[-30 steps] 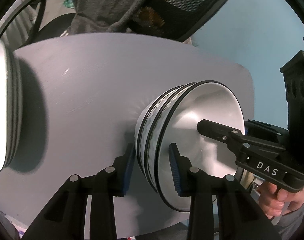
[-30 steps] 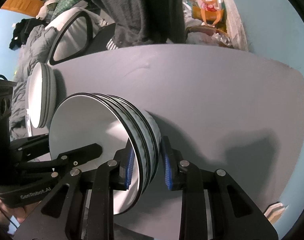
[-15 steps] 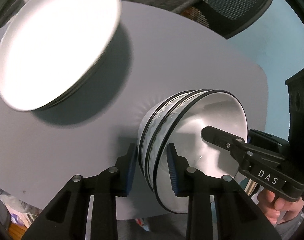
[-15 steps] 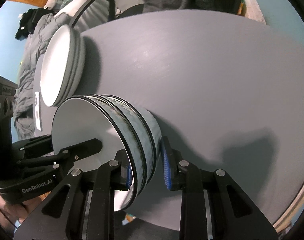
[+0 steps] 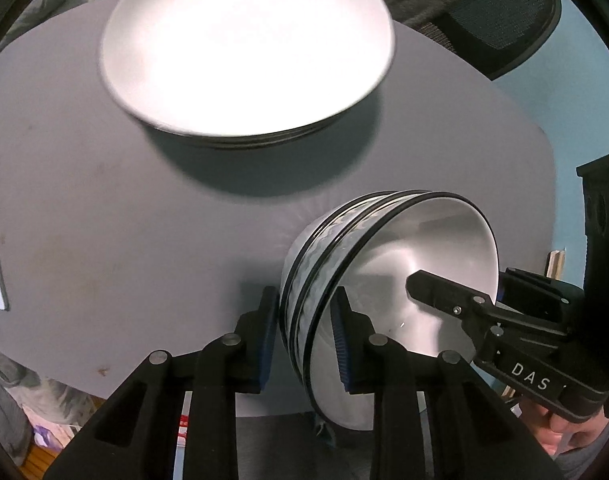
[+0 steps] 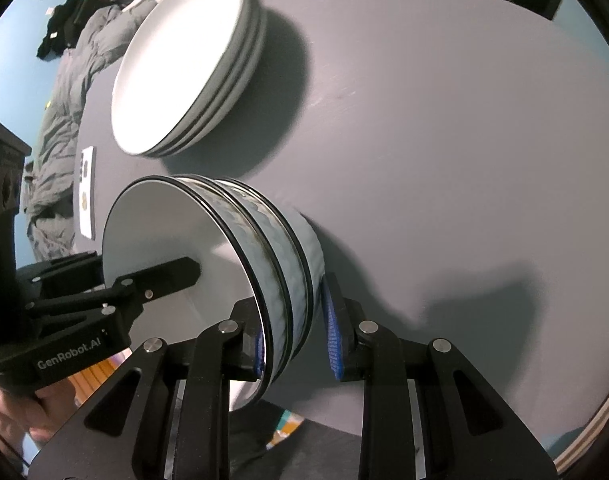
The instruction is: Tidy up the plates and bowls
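Bowl stack point(image 5: 384, 280) between 2 hand-held grippers

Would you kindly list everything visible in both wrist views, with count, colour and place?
bowl stack: three nested bowls by their black rims, white inside, pale blue wavy outside; tipped on its side over the table's near edge, gripped from both sides.
plate stack: about three, white; on the table beyond the bowls.
table: one, grey, round.
white card: one, flat on the table near the plates; could be a phone.
office chair: one, black mesh, behind the table.
left hand-held gripper: black, blue pads, astride the bowl rims.
right hand-held gripper: black, blue pads, astride the opposite rims; right pad shows a gap.
person's hand: holds the right gripper's handle.
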`<move>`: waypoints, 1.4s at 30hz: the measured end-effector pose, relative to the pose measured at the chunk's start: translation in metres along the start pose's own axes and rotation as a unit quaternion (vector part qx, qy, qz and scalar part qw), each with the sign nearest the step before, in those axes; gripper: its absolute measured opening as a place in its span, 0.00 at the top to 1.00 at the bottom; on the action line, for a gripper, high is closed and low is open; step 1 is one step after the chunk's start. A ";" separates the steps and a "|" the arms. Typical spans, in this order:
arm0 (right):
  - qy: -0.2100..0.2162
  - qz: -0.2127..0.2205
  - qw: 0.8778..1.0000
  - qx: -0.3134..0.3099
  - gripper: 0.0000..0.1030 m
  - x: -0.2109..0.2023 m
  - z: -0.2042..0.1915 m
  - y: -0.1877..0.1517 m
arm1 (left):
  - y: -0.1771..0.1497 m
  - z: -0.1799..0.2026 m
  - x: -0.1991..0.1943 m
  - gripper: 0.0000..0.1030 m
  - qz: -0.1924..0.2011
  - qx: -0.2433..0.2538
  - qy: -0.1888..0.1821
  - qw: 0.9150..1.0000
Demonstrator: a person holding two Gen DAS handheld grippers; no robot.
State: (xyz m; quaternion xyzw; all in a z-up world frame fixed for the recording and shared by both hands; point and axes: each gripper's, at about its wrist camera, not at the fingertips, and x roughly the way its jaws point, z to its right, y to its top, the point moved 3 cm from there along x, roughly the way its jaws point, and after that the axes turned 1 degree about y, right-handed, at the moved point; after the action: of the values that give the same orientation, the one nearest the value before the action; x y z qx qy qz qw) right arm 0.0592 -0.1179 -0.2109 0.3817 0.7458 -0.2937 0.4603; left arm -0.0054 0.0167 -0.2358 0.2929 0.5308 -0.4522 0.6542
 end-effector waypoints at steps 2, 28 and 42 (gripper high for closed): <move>-0.001 -0.001 1.000 -0.004 0.76 0.004 -0.008 -0.001 | -0.003 -0.008 -0.002 0.77 0.003 -0.004 0.000 1.000; -0.007 -0.002 1.000 0.005 0.75 0.020 -0.043 -0.015 | -0.006 -0.028 0.002 0.83 0.007 0.029 -0.009 1.000; -0.035 0.010 0.999 0.017 0.80 0.021 -0.046 -0.019 | -0.003 -0.025 0.004 0.82 0.004 0.045 -0.012 0.999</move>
State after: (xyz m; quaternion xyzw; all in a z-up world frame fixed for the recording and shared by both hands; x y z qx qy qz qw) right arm 0.0161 -0.0850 -0.2101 0.3860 0.7202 -0.3153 0.4826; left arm -0.0188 0.0355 -0.2459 0.3190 0.5003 -0.4765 0.6487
